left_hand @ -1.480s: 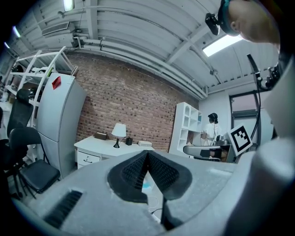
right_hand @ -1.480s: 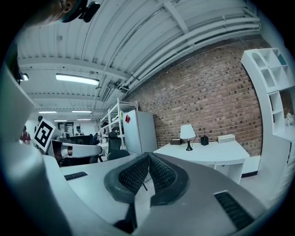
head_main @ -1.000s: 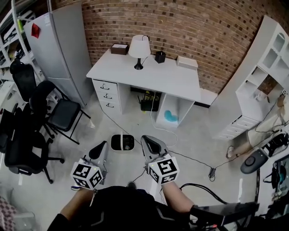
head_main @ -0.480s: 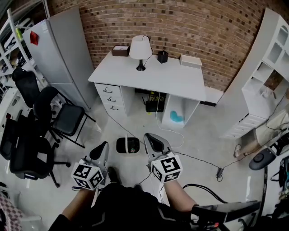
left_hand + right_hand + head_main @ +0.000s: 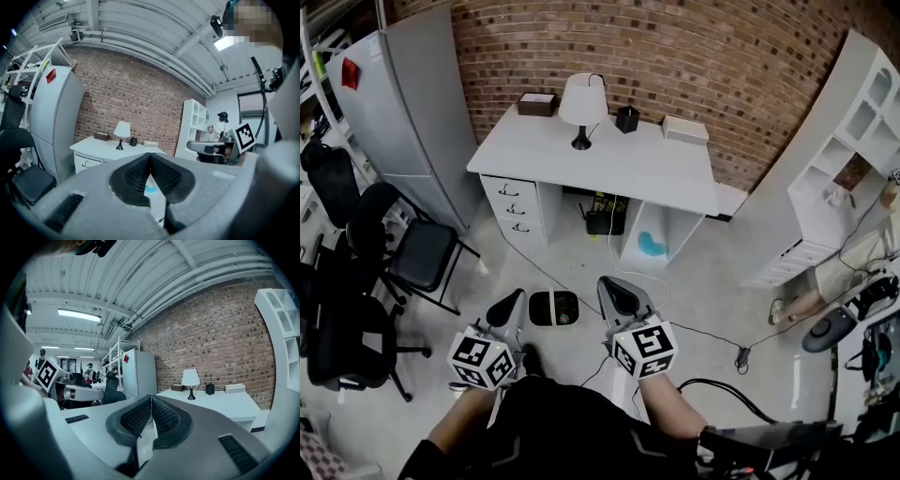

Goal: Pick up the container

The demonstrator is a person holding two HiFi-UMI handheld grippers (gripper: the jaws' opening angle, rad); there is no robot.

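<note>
A small black container (image 5: 627, 119) stands on the white desk (image 5: 609, 159) by the brick wall, between a white lamp (image 5: 582, 101) and a flat white box (image 5: 686, 129). A brown box (image 5: 535, 103) sits at the desk's back left. Both grippers are held low over the floor, well short of the desk. My left gripper (image 5: 510, 304) is shut with nothing in it, its pads (image 5: 161, 176) pressed together. My right gripper (image 5: 615, 291) is shut and empty too. The black container (image 5: 210, 389) also shows beside the lamp (image 5: 191, 378) in the right gripper view.
A small white bin (image 5: 554, 307) sits on the floor between the grippers. Cables (image 5: 712, 333) trail across the concrete floor. Black chairs (image 5: 417, 253) and a grey cabinet (image 5: 408, 103) stand left. White shelving (image 5: 848, 141) stands right.
The view has shifted a little as the person steps forward; a foot now shows under the left gripper. Both grippers stay shut and keep their places.
</note>
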